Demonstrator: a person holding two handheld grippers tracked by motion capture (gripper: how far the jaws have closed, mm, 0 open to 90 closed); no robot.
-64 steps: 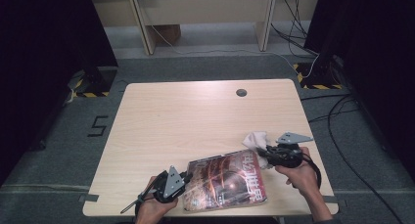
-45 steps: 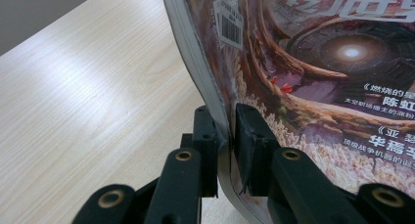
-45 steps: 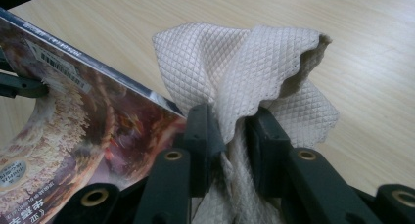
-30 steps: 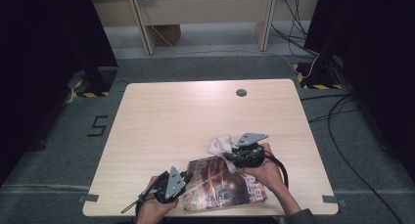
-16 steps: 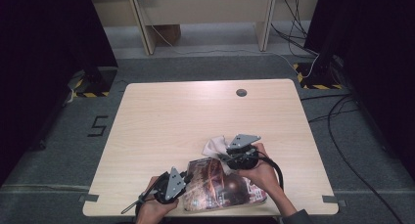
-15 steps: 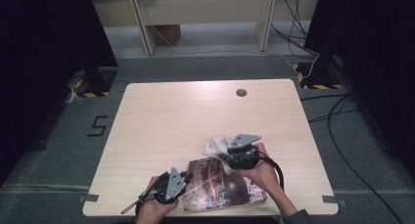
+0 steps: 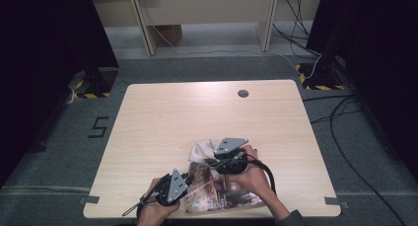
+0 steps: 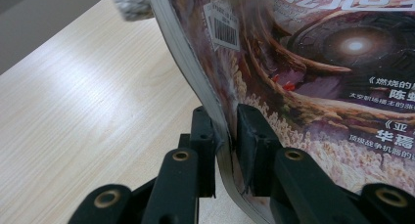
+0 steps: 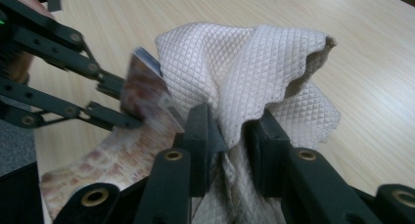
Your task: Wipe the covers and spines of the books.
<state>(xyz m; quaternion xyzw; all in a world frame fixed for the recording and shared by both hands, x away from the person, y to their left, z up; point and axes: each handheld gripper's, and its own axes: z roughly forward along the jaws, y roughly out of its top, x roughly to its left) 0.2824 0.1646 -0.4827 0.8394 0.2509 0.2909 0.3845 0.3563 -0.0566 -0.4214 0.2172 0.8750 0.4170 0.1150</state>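
Right at the table's near edge lies the magazine, its glossy cover bowed upward at the left corner. That corner sits between the jaws of the left gripper, which are clamped tight on the page edge. Across the cover's far edge, the white quilted cloth is bunched up and pinched in the right gripper, pressed against the magazine top, just beyond the left one.
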